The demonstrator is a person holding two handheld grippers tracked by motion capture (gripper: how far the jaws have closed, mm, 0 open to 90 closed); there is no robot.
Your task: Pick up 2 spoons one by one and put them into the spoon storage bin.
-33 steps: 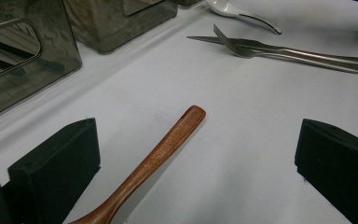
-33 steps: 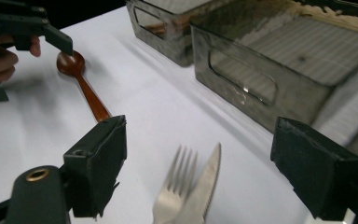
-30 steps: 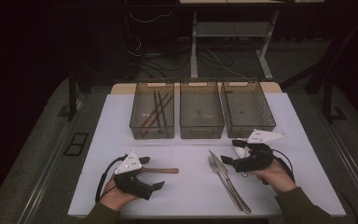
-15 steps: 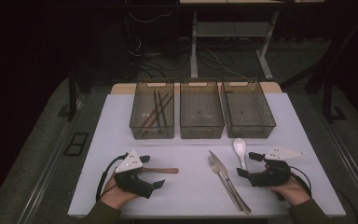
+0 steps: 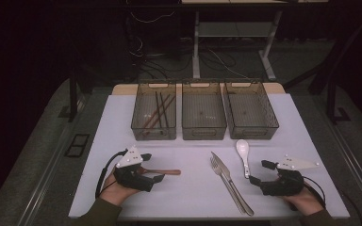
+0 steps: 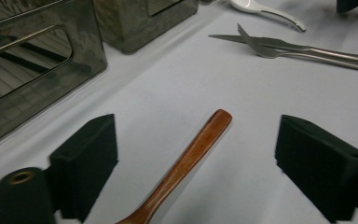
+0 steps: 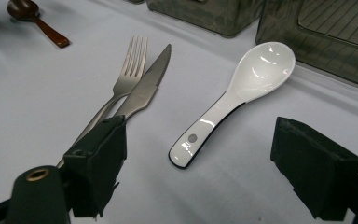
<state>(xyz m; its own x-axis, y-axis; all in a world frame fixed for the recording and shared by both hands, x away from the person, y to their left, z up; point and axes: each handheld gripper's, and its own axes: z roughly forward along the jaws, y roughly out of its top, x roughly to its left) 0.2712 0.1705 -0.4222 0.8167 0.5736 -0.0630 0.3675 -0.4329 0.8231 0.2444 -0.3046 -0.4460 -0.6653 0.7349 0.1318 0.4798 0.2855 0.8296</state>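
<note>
**Both grippers low at the table's near edge**

My left gripper (image 5: 153, 168) straddles the wooden spoon (image 6: 186, 161), jaws just closing in but not touching its handle. My right gripper (image 5: 258, 172) stands wide, the white spoon (image 7: 235, 100) lying just ahead of its jaws. Between them lie the fork (image 5: 216, 165) and knife (image 5: 228, 176). Farther back sit three bins (image 5: 204, 112); the left one holds chopsticks (image 5: 158, 112).

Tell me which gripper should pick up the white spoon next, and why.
Right. The right gripper sits just below the white spoon, with the spoon's handle between its open jaws in the right gripper view. The left gripper is across the table, around the wooden spoon, its jaws just closing in on it.
</note>
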